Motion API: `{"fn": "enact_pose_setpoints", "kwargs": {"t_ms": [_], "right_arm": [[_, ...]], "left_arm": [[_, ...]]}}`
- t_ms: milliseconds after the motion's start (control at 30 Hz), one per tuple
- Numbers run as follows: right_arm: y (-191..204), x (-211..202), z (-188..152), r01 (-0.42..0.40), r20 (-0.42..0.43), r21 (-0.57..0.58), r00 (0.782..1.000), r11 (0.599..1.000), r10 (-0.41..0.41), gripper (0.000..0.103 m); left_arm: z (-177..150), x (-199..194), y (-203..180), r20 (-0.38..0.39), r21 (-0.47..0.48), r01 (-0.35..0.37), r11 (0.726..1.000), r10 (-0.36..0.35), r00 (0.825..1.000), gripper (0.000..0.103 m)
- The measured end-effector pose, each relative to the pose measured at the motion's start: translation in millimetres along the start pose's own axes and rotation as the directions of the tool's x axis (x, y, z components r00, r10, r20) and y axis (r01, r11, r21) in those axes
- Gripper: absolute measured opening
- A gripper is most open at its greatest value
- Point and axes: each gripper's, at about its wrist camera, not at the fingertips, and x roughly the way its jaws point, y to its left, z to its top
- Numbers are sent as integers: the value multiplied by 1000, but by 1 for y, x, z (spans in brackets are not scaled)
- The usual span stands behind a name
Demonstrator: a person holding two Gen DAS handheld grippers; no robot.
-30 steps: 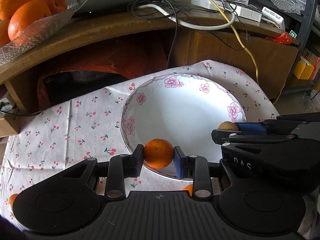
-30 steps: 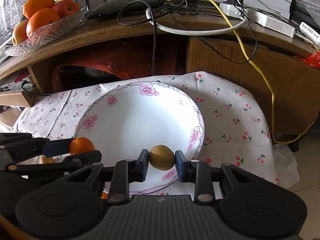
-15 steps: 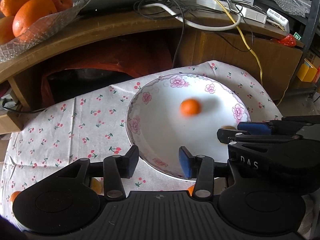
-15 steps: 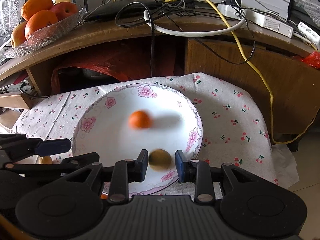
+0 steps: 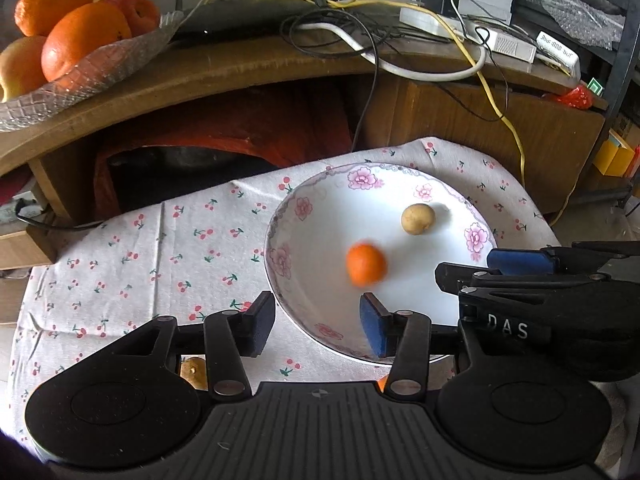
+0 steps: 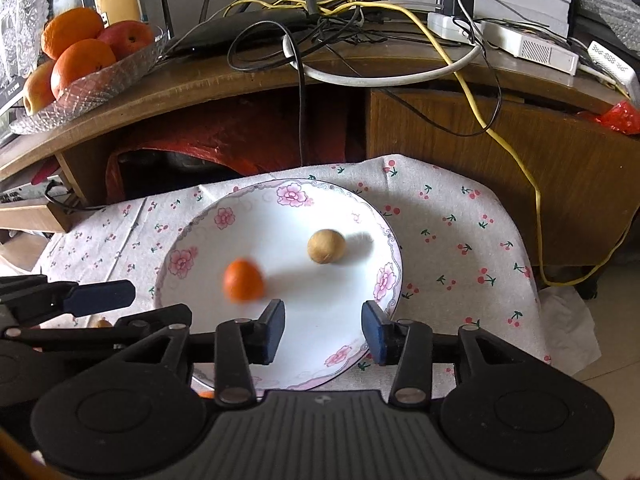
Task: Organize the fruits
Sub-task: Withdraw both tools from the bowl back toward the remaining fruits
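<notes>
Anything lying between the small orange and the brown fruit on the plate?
No. Only bare white plate separates the orange and brown fruit, clear in both wrist views.

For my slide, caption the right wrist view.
Open right gripper over plate holding orange and brown fruit.

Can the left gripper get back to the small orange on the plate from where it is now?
Probably yes. The left gripper is open and empty at the near rim of the plate, with the small orange just ahead and nothing between. It looks blurred, so may be rolling. The right gripper sits off to the side.
</notes>
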Motion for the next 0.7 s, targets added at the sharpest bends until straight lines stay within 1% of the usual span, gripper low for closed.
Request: {"fn": "enact_pose_setpoints", "kwargs": {"t_ms": [67, 167, 267, 433, 700], "right_arm": [[-2, -2, 1, -12, -4, 21, 1000, 1000, 12, 45], [-4, -3, 2, -32, -8, 49, 999, 998, 32, 46], [-4, -5, 2, -35, -9, 57, 999, 998, 36, 47], [-9, -7, 3, -52, -16, 91, 998, 995, 53, 51], [-11, -18, 4, -54, 6, 111, 999, 992, 54, 52]], "left_arm": [[1, -2, 2, 5, -7, -1, 1000, 1, 1000, 60], [2, -5, 3, 11, -16, 4, 1000, -4, 1000, 61], [3, -7, 3, 14, -16, 5, 1000, -5, 1000, 61], [3, -10, 5, 18, -29, 11, 1000, -10, 1000, 65], [4, -19, 6, 33, -35, 20, 999, -19, 999, 65]]}}
